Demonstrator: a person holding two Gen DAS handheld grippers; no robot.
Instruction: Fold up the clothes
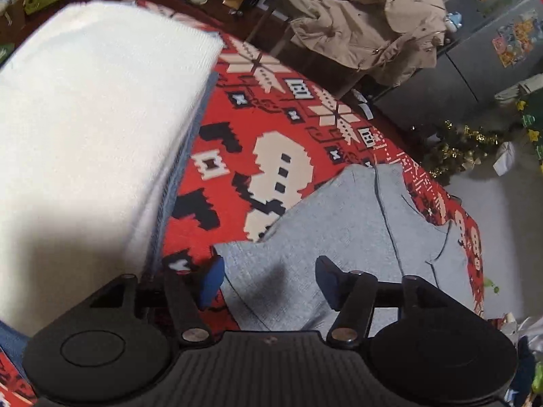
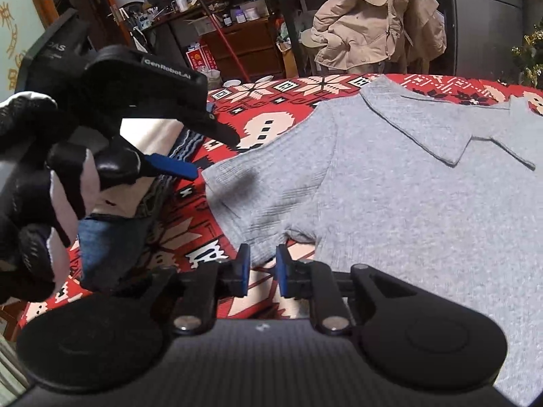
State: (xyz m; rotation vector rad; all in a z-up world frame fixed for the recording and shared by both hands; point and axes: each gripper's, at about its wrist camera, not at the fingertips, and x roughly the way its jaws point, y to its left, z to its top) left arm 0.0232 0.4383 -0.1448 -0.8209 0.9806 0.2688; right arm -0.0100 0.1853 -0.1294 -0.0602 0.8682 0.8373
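Nearest to you in the right wrist view, your right gripper (image 2: pixel 263 268) holds its two blue-padded fingers (image 2: pixel 243 264) narrowly apart, with nothing between them, low at the underarm edge of a grey ribbed-knit short-sleeved shirt (image 2: pixel 390 196). The shirt lies flat on a red blanket with a cream and black blocky pattern (image 2: pixel 271 122), its collar (image 2: pixel 414 125) towards the far side.

Only this view shows your left gripper (image 2: pixel 210 149) from outside: a black glossy frame held in a black and white gloved hand (image 2: pixel 30 183), its jaws spread wide, one blue finger just above the tip of the shirt's sleeve (image 2: pixel 244 190). Below the gloved hand lies a piece of blue denim (image 2: pixel 108 237).

The left wrist view looks along that left gripper (image 1: pixel 269 279). Its fingers stand well apart over the grey sleeve (image 1: pixel 281 271), gripping nothing. Only here do you see, to the left, a thick white textured folded textile (image 1: pixel 91 142) resting on a blue denim layer (image 1: pixel 169 200), blurred at the edges.

Farther off, both views show a beige jacket (image 2: pixel 370 17) draped over furniture. Behind it, the right view adds a cluttered dark shelf (image 2: pixel 217 10); the left view adds a grey refrigerator (image 1: pixel 475 68) and gold tinsel (image 1: pixel 454 149).
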